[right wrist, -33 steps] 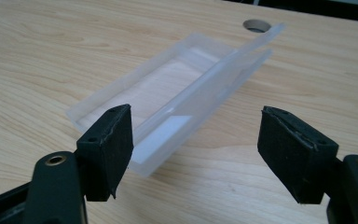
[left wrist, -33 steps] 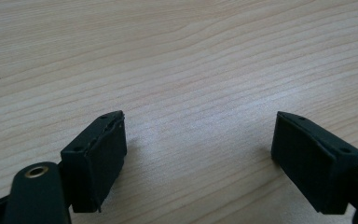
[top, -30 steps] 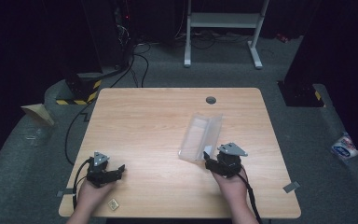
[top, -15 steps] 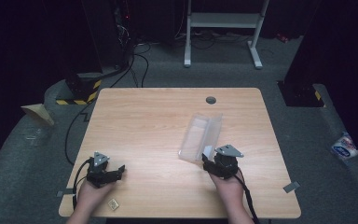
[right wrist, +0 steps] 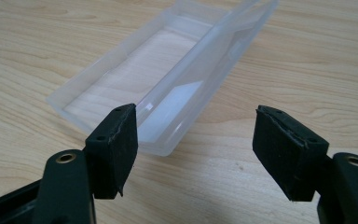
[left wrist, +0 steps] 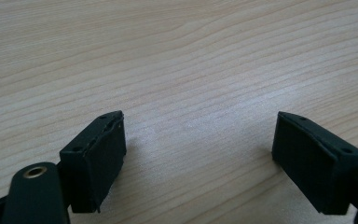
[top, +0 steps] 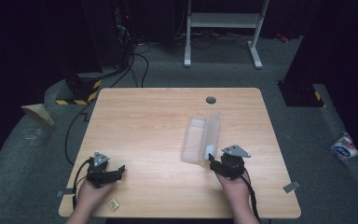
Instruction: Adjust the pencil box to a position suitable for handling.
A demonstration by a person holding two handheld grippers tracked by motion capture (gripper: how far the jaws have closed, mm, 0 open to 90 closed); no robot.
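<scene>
Right gripper view: right gripper [right wrist: 196,154] jaws, lately narrowed yet apart and empty, set before the clear plastic box [right wrist: 168,79]; grasp judged imminent; left gripper [left wrist: 200,154] jaws wide over the desk [left wrist: 177,56].

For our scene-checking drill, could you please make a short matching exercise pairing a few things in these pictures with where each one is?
Things:
1. clear plastic box
2. left gripper
3. right gripper
4. dark round hole

Places:
a. near the table's far edge
b. over bare wood at the near left
c. lying open, right of the table's middle
d. at the box's near end, jaws apart

Pairs: 1-c, 2-b, 3-d, 4-a
</scene>
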